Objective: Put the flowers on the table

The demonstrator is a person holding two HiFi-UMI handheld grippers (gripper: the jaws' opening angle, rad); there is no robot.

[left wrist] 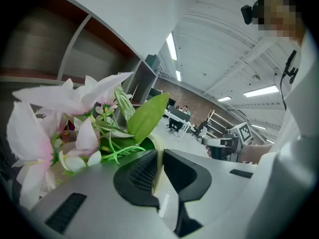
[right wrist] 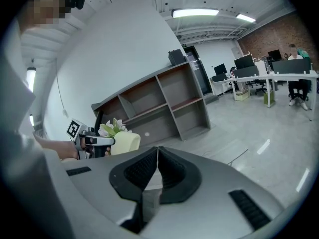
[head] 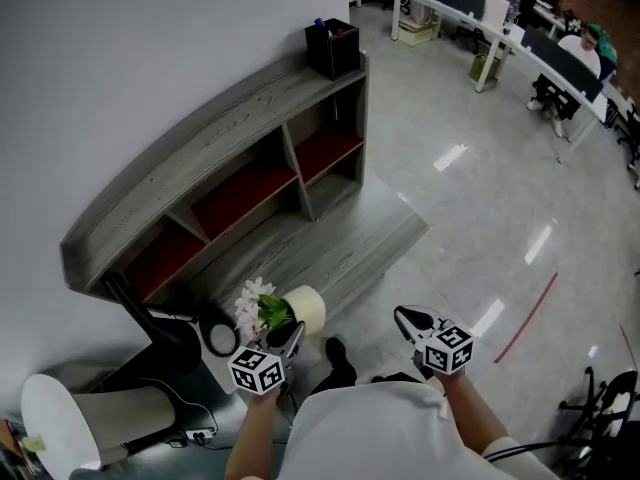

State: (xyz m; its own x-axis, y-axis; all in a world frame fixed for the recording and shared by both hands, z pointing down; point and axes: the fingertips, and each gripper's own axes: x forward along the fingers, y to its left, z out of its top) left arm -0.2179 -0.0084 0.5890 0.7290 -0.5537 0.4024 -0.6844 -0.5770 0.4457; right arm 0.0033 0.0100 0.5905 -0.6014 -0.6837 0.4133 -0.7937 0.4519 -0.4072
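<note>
Nearest us, our left claw [head: 290,338] pinches the rim of the pale yellow flower pot [head: 308,308], held in the air; our right claw [head: 412,322] is closed and empty. Beyond, the grey table [head: 200,163] has not yet received the flowers [head: 254,303], so we judge the placing remains

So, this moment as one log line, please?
left gripper: shut on flower pot rim | right gripper: shut, empty | flower pot: not yet on grey shelf unit
</note>
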